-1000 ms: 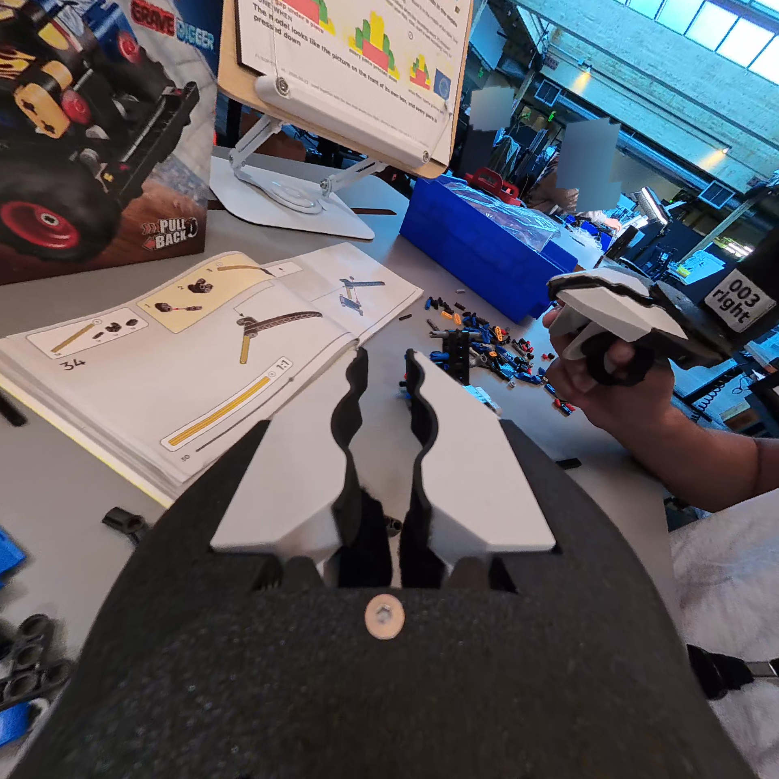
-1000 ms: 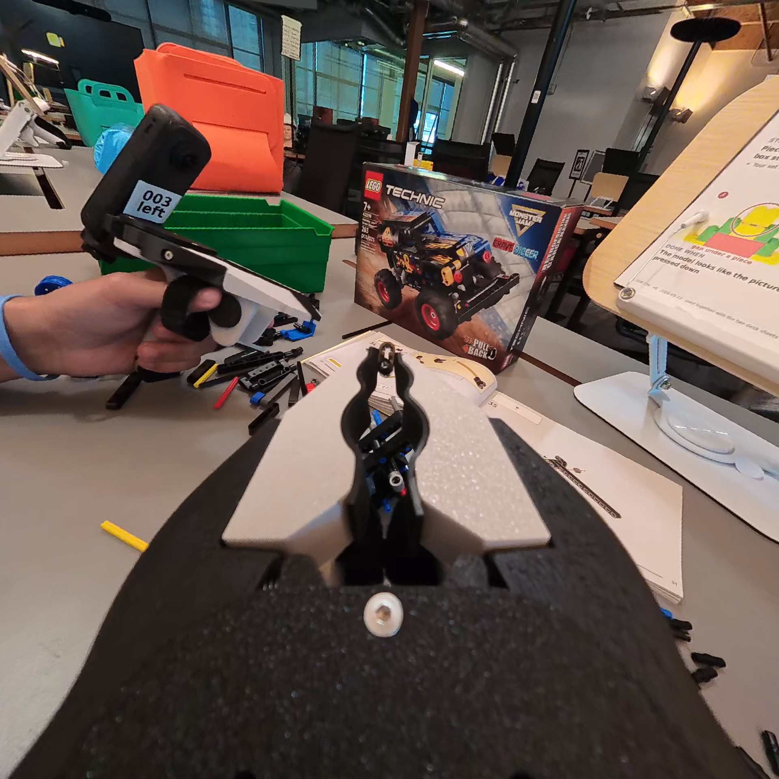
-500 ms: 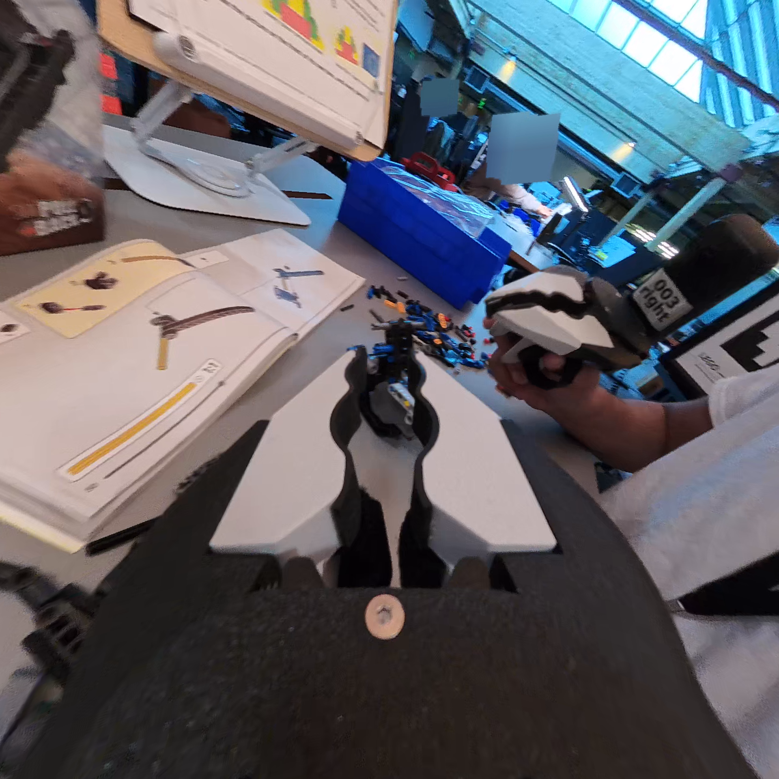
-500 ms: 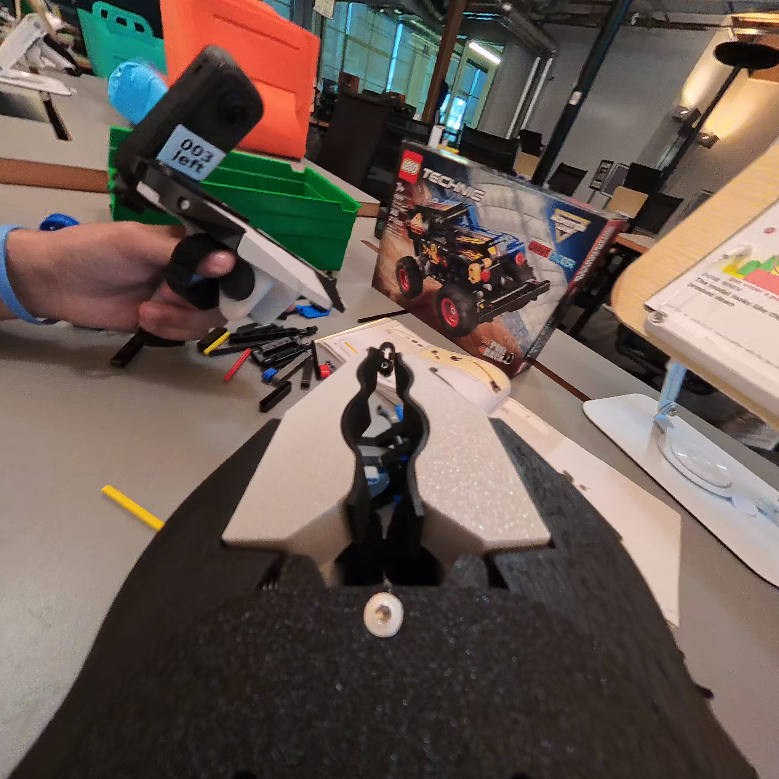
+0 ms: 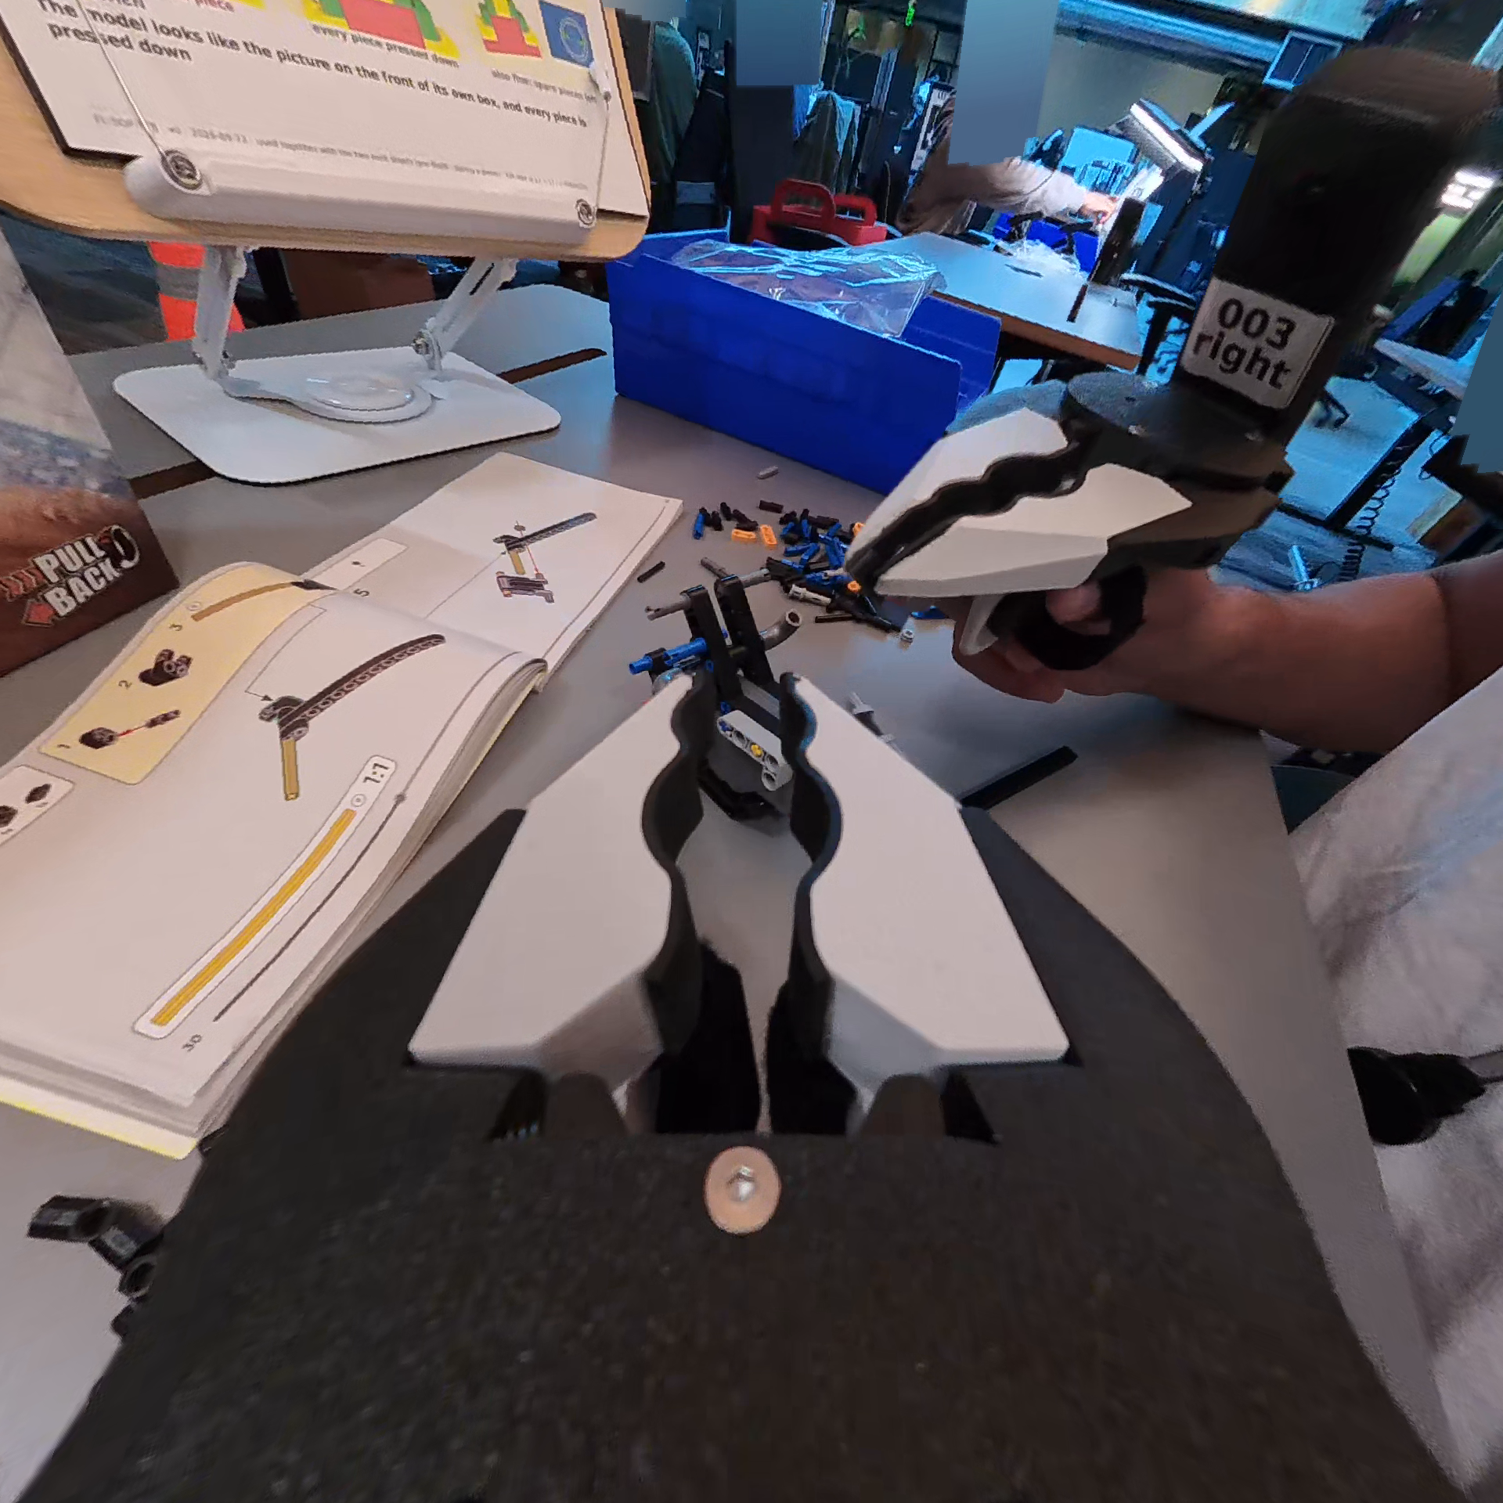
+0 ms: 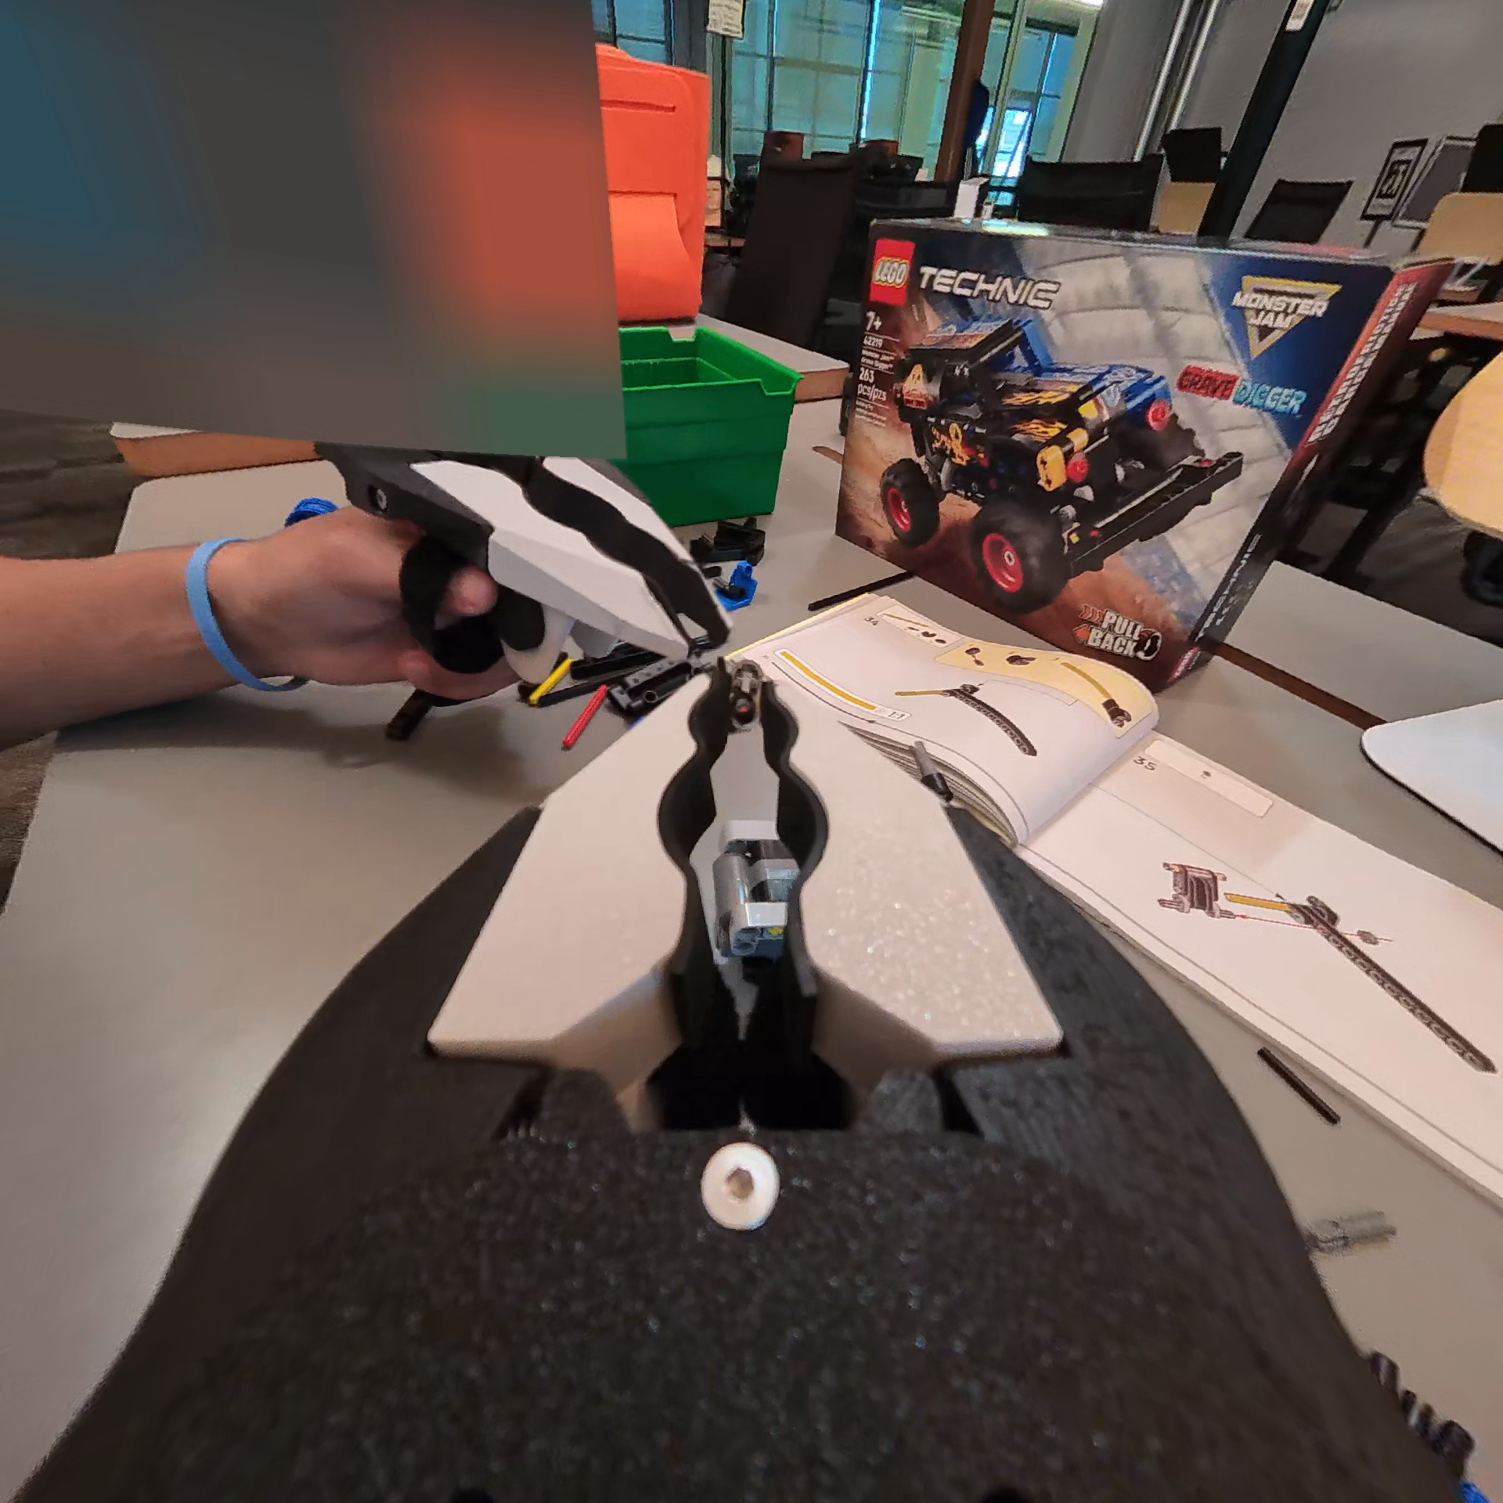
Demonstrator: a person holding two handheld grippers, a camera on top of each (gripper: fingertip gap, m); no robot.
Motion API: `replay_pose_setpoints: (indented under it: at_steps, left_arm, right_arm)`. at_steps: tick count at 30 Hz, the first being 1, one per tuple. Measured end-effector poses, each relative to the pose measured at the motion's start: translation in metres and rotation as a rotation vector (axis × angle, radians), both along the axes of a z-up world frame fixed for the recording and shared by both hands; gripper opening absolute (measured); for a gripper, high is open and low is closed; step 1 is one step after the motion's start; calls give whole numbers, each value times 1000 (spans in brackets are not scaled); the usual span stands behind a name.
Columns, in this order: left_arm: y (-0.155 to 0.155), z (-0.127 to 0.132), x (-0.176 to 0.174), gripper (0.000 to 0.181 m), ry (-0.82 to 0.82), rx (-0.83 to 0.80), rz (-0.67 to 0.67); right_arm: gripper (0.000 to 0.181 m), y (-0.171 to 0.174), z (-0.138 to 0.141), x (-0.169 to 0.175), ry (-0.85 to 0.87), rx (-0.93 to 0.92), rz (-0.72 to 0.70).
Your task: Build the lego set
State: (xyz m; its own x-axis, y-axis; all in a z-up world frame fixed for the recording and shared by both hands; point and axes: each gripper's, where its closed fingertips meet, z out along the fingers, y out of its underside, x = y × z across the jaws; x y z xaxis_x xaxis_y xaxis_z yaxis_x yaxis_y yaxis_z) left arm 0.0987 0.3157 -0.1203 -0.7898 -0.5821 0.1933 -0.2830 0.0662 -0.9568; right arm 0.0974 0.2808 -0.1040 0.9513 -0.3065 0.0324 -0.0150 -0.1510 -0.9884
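Observation:
A small part-built Lego assembly [image 5: 736, 651] of black, grey and blue pieces stands on the grey table. In the left wrist view its grey block sits between my left gripper's [image 5: 742, 691] fingertips. The jaws are a little apart, and I cannot see them pressing it. In the right wrist view the assembly [image 6: 752, 903] shows through the finger gap. My right gripper [image 6: 742, 685] is shut on a small dark pin at its tips. It also shows in the left wrist view [image 5: 854, 573], just behind the assembly. The left gripper [image 6: 712, 642] nearly meets the right tips.
The open instruction booklet [image 5: 325, 691] lies left of the assembly, with the set's box [image 6: 1098, 423] behind it. Loose small parts [image 5: 797, 537] lie before a blue bin [image 5: 773, 366]. More parts [image 6: 618, 683] lie near a green bin [image 6: 699, 415]. A white document stand [image 5: 341, 407] stands at the back. Some 5 cm of space lies between my two pairs of fingers.
My left gripper has moved forward, so the assembly now sits between its tips. The right gripper, still shut on its pin, has come in close. The left jaw gap looks unchanged.

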Motion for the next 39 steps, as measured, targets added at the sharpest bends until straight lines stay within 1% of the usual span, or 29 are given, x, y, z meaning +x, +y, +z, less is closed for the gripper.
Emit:
replay_pose_setpoints:
  at_steps: [2, 5, 7, 9, 10, 13, 15, 16, 21, 24, 27, 30, 36, 39]
  left_arm:
    - [-2, -2, -1, 14, -35, 43, 5]
    - [-9, -7, -5, 15, -119, 153, 5]
    - [-14, -8, -7, 16, -163, 187, 3]
    - [-15, -10, -6, 24, -197, 228, 22]
    - [-13, -13, -4, 27, -229, 280, 46]
    - [-10, -18, 2, 31, -416, 496, 136]
    - [-15, -15, 0, 30, -542, 584, 171]
    - [-18, -13, -1, 30, -572, 601, 182]
    - [-30, -2, -8, 31, -623, 562, 193]
    - [-32, 2, -10, 31, -656, 562, 203]
    - [-34, 3, -11, 27, -672, 576, 205]
    - [-29, 4, -9, 14, -672, 591, 219]
    - [-28, 5, -11, 15, -700, 608, 230]
    - [-30, 1, -10, 14, -674, 623, 216]
  right_arm:
    - [7, 0, 0, 1, 16, 3, 1]
    - [7, 0, 0, 0, 19, 6, 4]
    - [7, 0, 0, 0, 12, 0, 3]
    - [7, 1, 0, -1, 15, 0, 7]
    - [7, 2, 0, -2, 25, 4, 10]
    - [7, 5, 5, -6, 111, 51, 29]
    - [6, 9, 7, -11, 188, 89, 64]
    - [7, 11, 7, -14, 227, 103, 82]
    - [6, 16, 3, -17, 403, 157, 137]
    - [6, 16, -1, -16, 448, 158, 145]
    - [6, 18, -2, -18, 444, 150, 155]
    - [6, 19, -6, -20, 421, 126, 156]
    - [7, 21, -9, -19, 375, 97, 145]
    - [6, 21, -13, -18, 365, 78, 131]
